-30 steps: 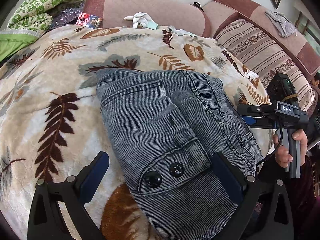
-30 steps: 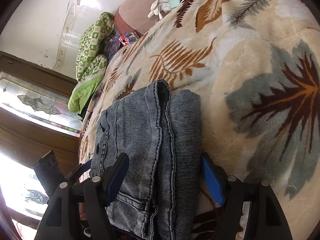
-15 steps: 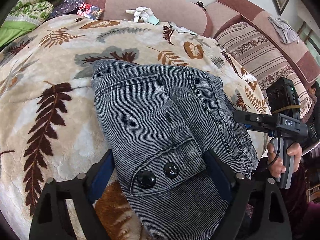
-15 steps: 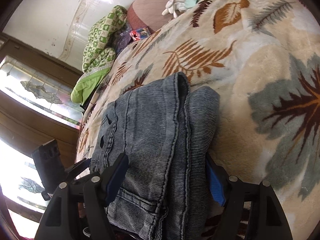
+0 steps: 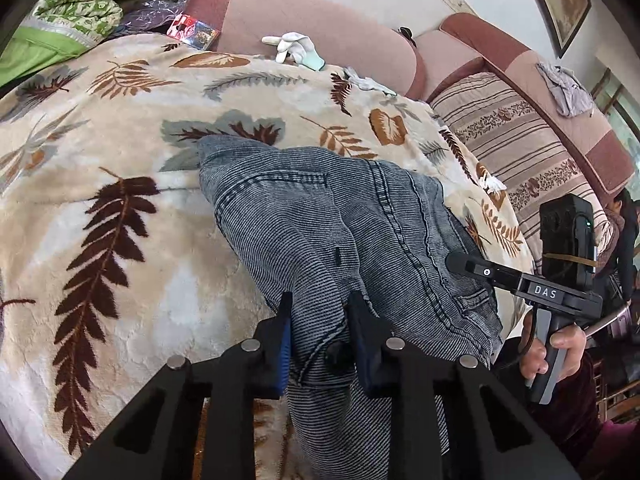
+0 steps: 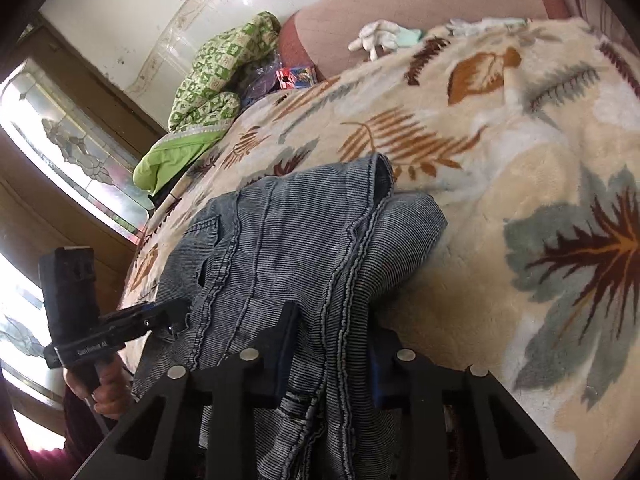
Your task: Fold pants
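Fold pants, grasp stage. The pants (image 5: 344, 232), a grey-blue ribbed denim pair already doubled over, lie on the leaf-print blanket (image 5: 120, 208) at its near edge, where it drops off toward me, with the waistband end closest to me.

My left gripper (image 5: 320, 320) is closing on the buttoned waistband corner, cloth bunched between its blue pads. My right gripper (image 6: 332, 336) is closing on the stacked side seams at the other near corner, cloth likewise between its fingers.

I judge the fabric soft but thick: heavy for cloth, limp, not slippery and in no way fragile. The layers will sag between the two grips, and the plush blanket will likely drag on them. Seams and waistband are the firmest holds, so I take them there.
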Demonstrator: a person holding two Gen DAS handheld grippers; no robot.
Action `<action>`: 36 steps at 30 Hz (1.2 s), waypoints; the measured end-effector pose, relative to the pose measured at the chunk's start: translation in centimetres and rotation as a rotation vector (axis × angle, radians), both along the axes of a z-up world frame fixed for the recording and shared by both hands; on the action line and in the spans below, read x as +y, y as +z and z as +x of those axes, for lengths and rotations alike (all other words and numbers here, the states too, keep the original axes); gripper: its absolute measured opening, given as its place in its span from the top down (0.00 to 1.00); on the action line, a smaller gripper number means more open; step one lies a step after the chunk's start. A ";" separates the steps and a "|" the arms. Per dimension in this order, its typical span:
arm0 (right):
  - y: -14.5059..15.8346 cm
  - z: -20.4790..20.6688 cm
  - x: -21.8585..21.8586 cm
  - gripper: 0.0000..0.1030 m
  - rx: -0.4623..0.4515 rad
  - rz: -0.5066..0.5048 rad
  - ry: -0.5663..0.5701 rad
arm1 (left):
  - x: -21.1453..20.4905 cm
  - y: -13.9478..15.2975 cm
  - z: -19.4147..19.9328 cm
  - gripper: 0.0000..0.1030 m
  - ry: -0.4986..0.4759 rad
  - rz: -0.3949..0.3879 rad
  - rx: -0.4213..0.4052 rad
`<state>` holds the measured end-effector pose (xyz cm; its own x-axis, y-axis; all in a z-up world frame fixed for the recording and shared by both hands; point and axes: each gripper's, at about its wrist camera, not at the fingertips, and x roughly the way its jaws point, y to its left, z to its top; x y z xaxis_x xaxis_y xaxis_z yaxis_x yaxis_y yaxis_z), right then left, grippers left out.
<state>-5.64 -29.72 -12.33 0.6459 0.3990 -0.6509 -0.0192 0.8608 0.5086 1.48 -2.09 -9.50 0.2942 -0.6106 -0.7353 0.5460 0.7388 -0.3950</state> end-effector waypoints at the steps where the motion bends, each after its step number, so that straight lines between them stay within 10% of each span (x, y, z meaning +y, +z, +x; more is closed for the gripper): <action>1: 0.4 -0.2 0.2 0.72 -0.019 -0.009 0.001 | 0.0 0.2 0.0 0.75 0.002 0.003 -0.004; 16: 7.3 3.5 1.4 0.79 -0.147 -0.042 0.003 | 0.0 6.1 4.4 0.77 0.104 0.014 -0.070; 25: 0.6 7.7 0.8 0.81 0.011 0.014 -0.010 | 1.8 1.4 6.9 0.73 0.189 0.070 0.031; 30: -0.4 7.6 -1.2 0.62 0.062 0.068 -0.040 | 2.8 0.2 7.3 0.29 0.258 0.147 0.020; 32: -1.0 7.5 -1.8 0.29 0.090 0.081 -0.073 | 3.3 -0.1 7.4 0.29 0.254 0.123 0.034; 36: -1.3 7.9 -1.5 0.28 0.063 0.198 -0.017 | 2.3 -0.8 7.3 0.29 0.173 0.083 0.070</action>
<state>2.22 -31.20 -13.66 0.6141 0.5130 -0.5998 0.0312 0.7436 0.6679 8.79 0.16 -10.32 0.3354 -0.4919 -0.8035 0.3815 0.8507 -0.3615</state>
